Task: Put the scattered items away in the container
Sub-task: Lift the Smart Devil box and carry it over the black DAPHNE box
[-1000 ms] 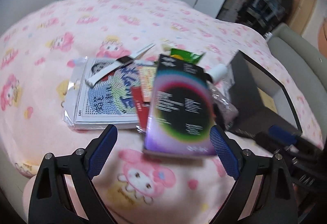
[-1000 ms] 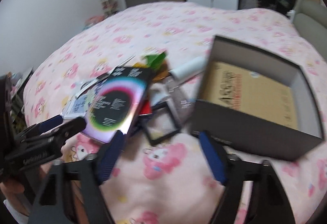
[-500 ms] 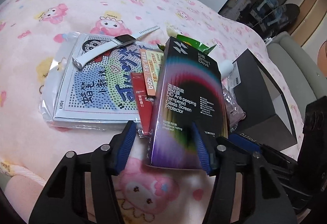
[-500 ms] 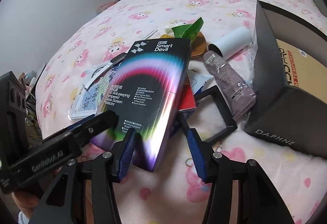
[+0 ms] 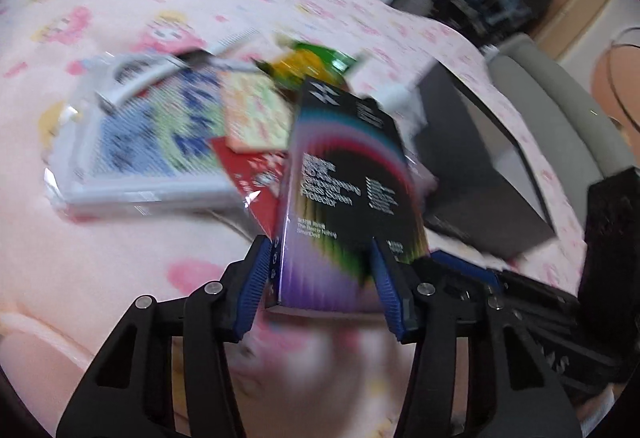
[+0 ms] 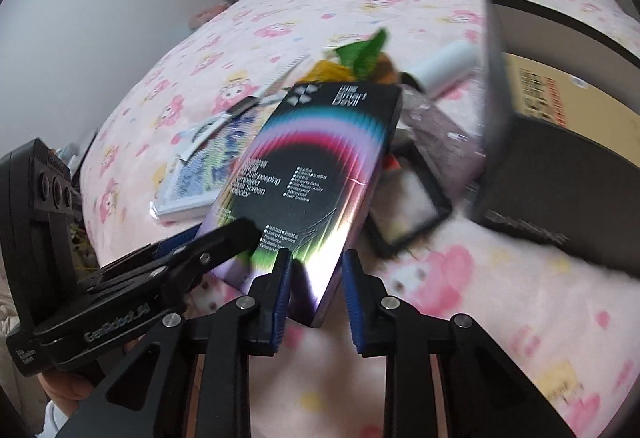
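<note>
- Packet of a screen protector [image 5: 344,198], black with rainbow rings, lies tilted on top of the pile on the pink bed cover [image 5: 120,258]; its near end is raised.
- The left gripper [image 5: 324,278] has just been closing. Its blue pads are on the two long sides of the packet's near end; the left pad touches, the right one I cannot tell because of blur.
- The right gripper [image 6: 316,290] has also just been closing. The near corner of the packet stands between its narrow jaws; whether the pads press on it I cannot tell.
- The black box [image 6: 560,198], the container, stands open just to the right of the pile, with a brown card inside.
- Under and behind the packet lie a bagged picture kit [image 5: 152,142], a white watch [image 5: 160,74], a red packet [image 5: 256,174], a green wrapper [image 6: 364,50] and a white tube [image 6: 444,66].
</note>
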